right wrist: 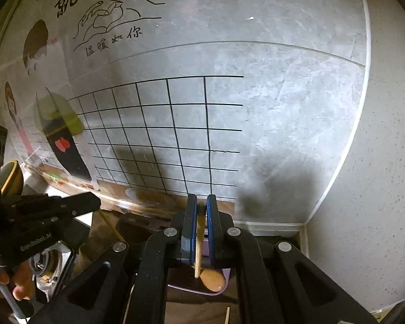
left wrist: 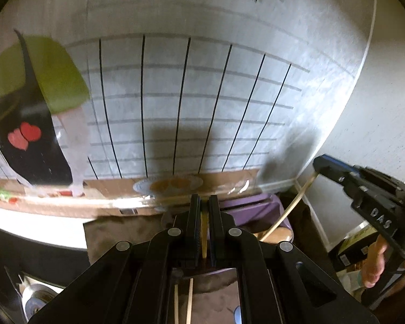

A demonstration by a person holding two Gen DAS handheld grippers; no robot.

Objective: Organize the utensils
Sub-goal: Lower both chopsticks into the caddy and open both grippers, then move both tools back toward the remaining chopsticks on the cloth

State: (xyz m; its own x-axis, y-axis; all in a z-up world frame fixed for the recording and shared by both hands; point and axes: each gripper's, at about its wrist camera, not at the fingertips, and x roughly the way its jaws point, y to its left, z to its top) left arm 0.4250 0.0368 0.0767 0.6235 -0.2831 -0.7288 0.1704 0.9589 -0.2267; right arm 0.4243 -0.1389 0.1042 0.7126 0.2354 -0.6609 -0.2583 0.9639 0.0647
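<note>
My left gripper (left wrist: 204, 202) is shut on a thin yellow chopstick (left wrist: 204, 232) that stands upright between its fingers. It also shows in the right wrist view (right wrist: 94, 205), with the chopstick (right wrist: 111, 225) slanting down from it. My right gripper (right wrist: 201, 202) is shut on the handle of a wooden spoon (right wrist: 212, 280), whose bowl hangs below the fingers. In the left wrist view the right gripper (left wrist: 320, 163) holds the spoon's handle (left wrist: 291, 205) above a purple tray (left wrist: 256, 208). Two more chopsticks (left wrist: 189, 302) lie below the left gripper.
A wall with a grid poster (left wrist: 186, 102) stands close ahead. A brown table (left wrist: 121, 232) lies below. A metal container (right wrist: 51, 264) sits at the left, a dark bowl with a yellow rim (right wrist: 12, 176) further back. Boxes (left wrist: 356, 245) stand at the right.
</note>
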